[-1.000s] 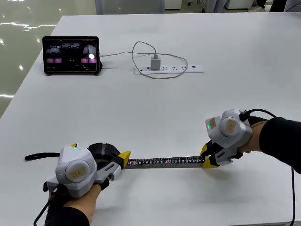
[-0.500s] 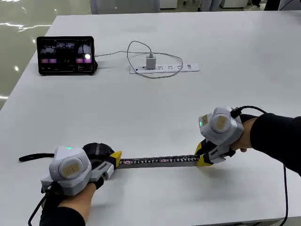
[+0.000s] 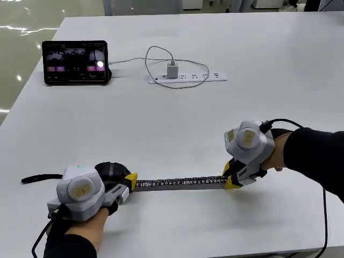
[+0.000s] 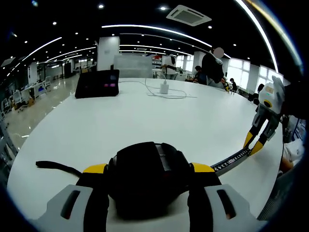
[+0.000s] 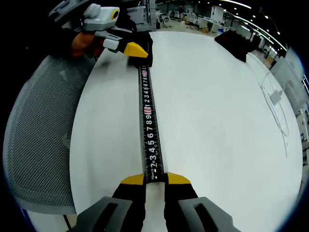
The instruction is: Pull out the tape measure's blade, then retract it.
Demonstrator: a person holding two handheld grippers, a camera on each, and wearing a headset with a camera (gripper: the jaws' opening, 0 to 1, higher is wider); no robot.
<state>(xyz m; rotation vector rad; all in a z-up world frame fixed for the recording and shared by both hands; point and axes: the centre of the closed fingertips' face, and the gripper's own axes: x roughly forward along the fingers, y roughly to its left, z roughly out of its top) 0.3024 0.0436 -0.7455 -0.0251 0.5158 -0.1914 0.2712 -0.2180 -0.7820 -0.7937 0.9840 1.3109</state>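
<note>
The left tongs (image 4: 148, 169) are clamped on the black tape measure (image 3: 112, 171), one yellow-tipped finger on each side of its round body, which rests on the white counter (image 3: 177, 123) at the near left, just ahead of the person's left hand. A black strap (image 3: 40, 177) trails from the tape measure to the left and lies flat on the counter. The blade (image 5: 147, 116) is pulled out to the right and runs low along the counter in a straight line from the tape measure to the right tongs (image 5: 155, 180), whose yellow tips are pressed together on the blade's free end. In the right gripper view the blade's dark face reads, from the tongs outward, 2 to 9, then a red mark, then 1 to 9 again; the finer marks and the figures farther along are too small to read. The right tongs sit near the counter's front right, tilted down onto the blade, with a black sleeve behind them. Well beyond, toward the counter's far side, a white power strip (image 3: 188, 77) lies flat with a white charger (image 3: 172, 71) plugged into it, and a thin cable (image 3: 161, 54) loops above the charger and runs left to a black tablet (image 3: 75, 62). The tablet stands propped at the far left, its screen lit with several small pictures; any writing on it is too small to read. In the left gripper view, people stand past the counter's far edge.
</note>
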